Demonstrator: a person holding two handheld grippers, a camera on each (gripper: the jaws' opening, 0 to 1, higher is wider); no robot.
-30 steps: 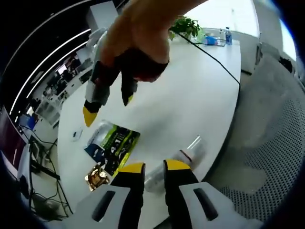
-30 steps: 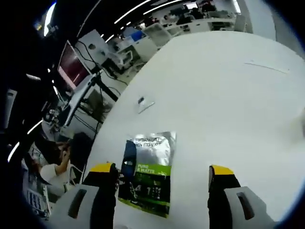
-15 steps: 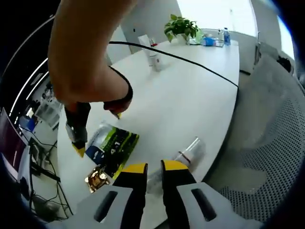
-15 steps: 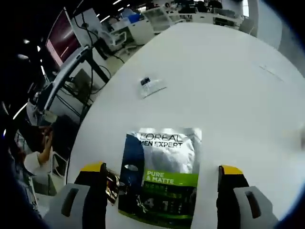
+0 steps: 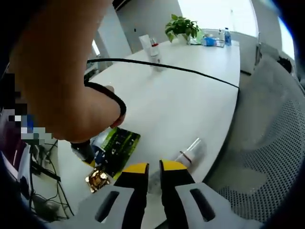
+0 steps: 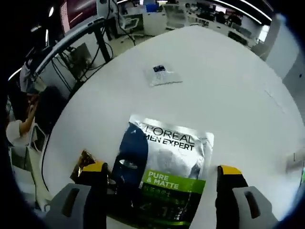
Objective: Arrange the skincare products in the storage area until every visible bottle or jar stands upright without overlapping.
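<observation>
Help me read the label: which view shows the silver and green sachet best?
The right gripper view: the sachet lies flat, close, lettering legible. In the left gripper view it is small, partly behind a person's arm.

We're looking at a big white table [image 5: 190, 90] with a rounded edge, in what seems like an open-plan office. In the left gripper view there's a potted plant [image 5: 181, 27] at the far end under a bright window [image 5: 214, 13], plus a grey mesh chair [image 5: 271, 143] beside the table. In the right gripper view we see rows of desks [image 6: 167, 12] further back, ceiling strip lights [image 6: 238, 5] and a dark monitor [image 6: 78, 7] on a stand.
</observation>
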